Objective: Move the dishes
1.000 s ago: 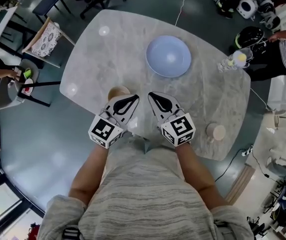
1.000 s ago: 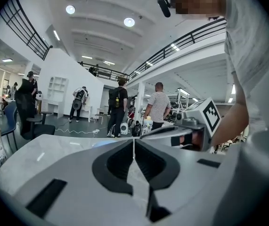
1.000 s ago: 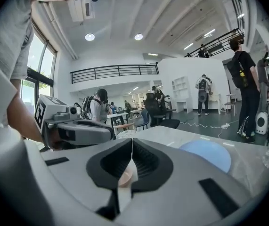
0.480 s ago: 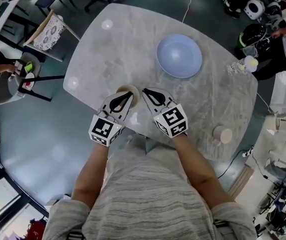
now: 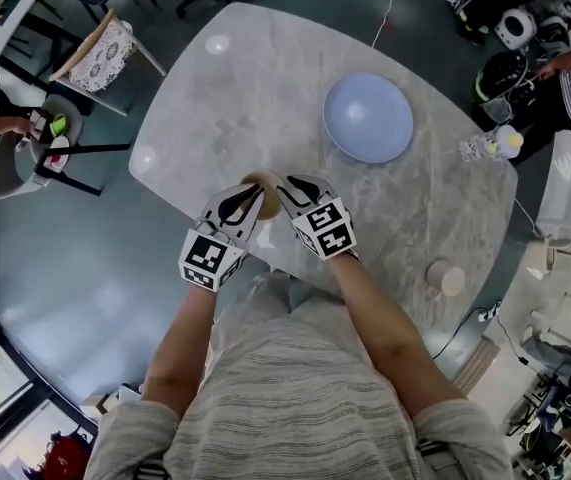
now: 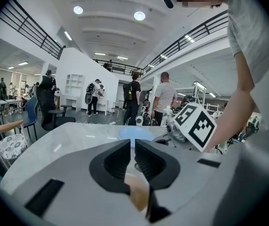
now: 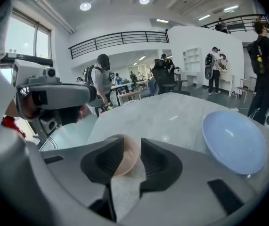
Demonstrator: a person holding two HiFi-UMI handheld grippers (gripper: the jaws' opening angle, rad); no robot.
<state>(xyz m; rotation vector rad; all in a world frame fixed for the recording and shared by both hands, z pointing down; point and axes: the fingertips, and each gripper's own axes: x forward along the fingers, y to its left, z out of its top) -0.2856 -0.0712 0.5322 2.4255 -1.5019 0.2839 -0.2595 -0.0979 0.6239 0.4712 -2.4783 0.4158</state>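
A small tan bowl (image 5: 262, 181) sits on the marble table (image 5: 265, 88) near its front edge. My right gripper (image 5: 285, 184) reaches it from the right. Its jaws have just been opening and now stand apart, with the bowl's (image 7: 123, 157) rim in the gap of the right gripper (image 7: 132, 149); the pads do not press on it. My left gripper (image 5: 254, 194) is at the bowl's near left with its jaws together. The bowl (image 6: 137, 193) shows under the left gripper (image 6: 133, 149). A pale blue plate (image 5: 368, 118) lies at the far right.
A second tan cup (image 5: 446, 278) stands near the table's right front edge. A clear bottle (image 5: 491, 145) stands at the right edge beyond the plate. Chairs (image 5: 100, 53) and people (image 7: 101, 76) are around the table on the grey floor.
Both grippers moved forward and down to the tan bowl. The right gripper swung left to the bowl and its jaws opened around the rim.
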